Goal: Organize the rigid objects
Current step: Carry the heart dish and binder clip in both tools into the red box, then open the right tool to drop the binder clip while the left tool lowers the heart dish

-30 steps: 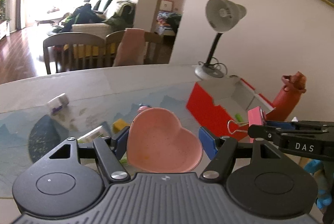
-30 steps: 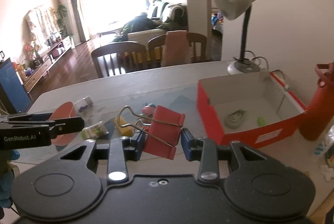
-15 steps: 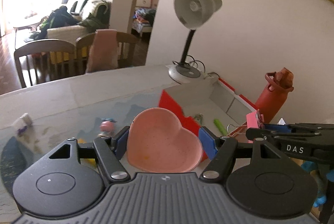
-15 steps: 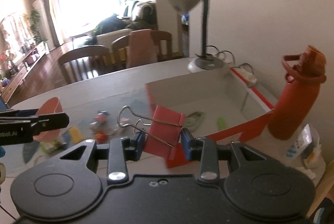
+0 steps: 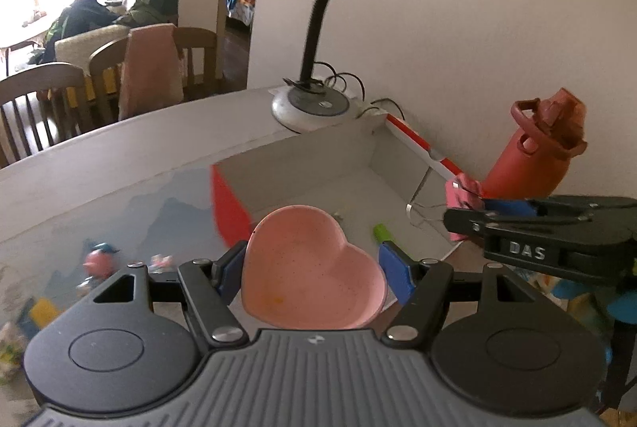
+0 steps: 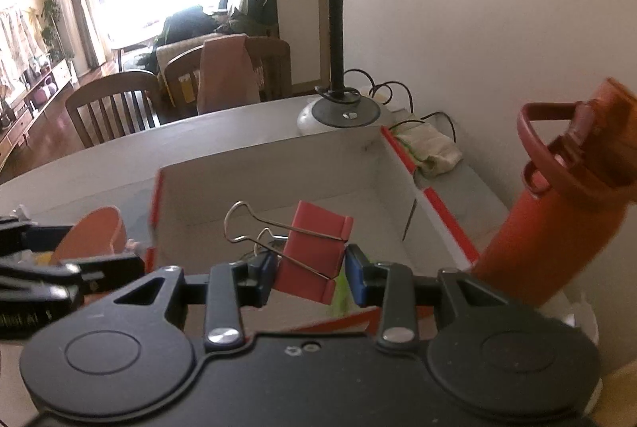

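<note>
Left tool [image 5: 314,268] grips heart dish [image 5: 310,268]; right tool [image 6: 310,271] grips binder clip [image 6: 314,252]

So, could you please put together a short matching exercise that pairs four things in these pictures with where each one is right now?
Things:
1. heart-shaped dish
2. binder clip
3. green marker
4. desk lamp

Places:
A. on the floor of the red box
B. in the right tongs
C. on the table behind the box
D. in the left tongs

Pairs: 1-D, 2-B, 3-A, 4-C
</note>
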Demonstrator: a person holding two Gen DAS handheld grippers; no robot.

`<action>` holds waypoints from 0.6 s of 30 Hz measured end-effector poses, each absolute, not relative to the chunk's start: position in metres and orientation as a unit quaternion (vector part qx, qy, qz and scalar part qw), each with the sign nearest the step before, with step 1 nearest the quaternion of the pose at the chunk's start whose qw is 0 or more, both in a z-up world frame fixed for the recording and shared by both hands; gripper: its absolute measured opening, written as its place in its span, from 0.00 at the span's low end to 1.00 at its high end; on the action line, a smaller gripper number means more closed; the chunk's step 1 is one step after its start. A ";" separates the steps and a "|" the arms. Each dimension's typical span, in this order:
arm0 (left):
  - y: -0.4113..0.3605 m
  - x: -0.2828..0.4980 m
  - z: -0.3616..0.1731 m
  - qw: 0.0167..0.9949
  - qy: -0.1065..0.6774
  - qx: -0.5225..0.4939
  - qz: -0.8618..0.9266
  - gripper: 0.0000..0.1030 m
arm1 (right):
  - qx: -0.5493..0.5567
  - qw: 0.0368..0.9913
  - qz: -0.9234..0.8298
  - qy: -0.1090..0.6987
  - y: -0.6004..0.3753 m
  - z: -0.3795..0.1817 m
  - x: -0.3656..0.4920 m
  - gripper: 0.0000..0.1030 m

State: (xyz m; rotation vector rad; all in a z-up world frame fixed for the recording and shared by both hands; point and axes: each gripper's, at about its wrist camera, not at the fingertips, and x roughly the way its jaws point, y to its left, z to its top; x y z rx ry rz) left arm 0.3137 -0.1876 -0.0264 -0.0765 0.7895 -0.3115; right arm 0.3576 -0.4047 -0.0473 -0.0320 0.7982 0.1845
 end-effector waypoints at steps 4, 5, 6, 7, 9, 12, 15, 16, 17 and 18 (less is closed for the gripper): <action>-0.215 0.340 -0.041 0.903 0.402 -0.031 -0.147 0.68 | -0.023 0.907 0.103 0.408 -0.411 -0.063 0.387 0.35; -0.221 0.347 -0.047 0.901 0.409 -0.030 -0.143 0.68 | -0.029 0.905 0.105 0.411 -0.411 -0.066 0.391 0.35; -0.226 0.353 -0.052 0.898 0.416 -0.030 -0.141 0.68 | -0.036 0.903 0.108 0.413 -0.410 -0.071 0.397 0.35; -0.231 0.360 -0.057 0.895 0.424 -0.029 -0.139 0.68 | -0.041 0.902 0.106 0.416 -0.409 -0.076 0.403 0.35; -0.240 0.369 -0.067 0.888 0.438 -0.026 -0.135 0.68 | -0.043 0.898 0.106 0.426 -0.410 -0.086 0.415 0.35; -0.253 0.382 -0.084 0.878 0.462 -0.014 -0.128 0.68 | -0.046 0.889 0.103 0.444 -0.412 -0.100 0.430 0.35; -0.266 0.389 -0.096 0.870 0.476 -0.005 -0.129 0.68 | -0.047 0.877 0.098 0.467 -0.416 -0.115 0.441 0.35; -0.269 0.392 -0.100 0.867 0.482 -0.002 -0.127 0.68 | -0.045 0.873 0.096 0.476 -0.418 -0.121 0.445 0.35; -0.274 0.396 -0.104 0.863 0.489 -0.001 -0.126 0.68 | -0.040 0.870 0.096 0.483 -0.420 -0.125 0.448 0.35; -0.276 0.400 -0.108 0.859 0.496 -0.003 -0.125 0.68 | -0.039 0.866 0.098 0.489 -0.421 -0.128 0.451 0.35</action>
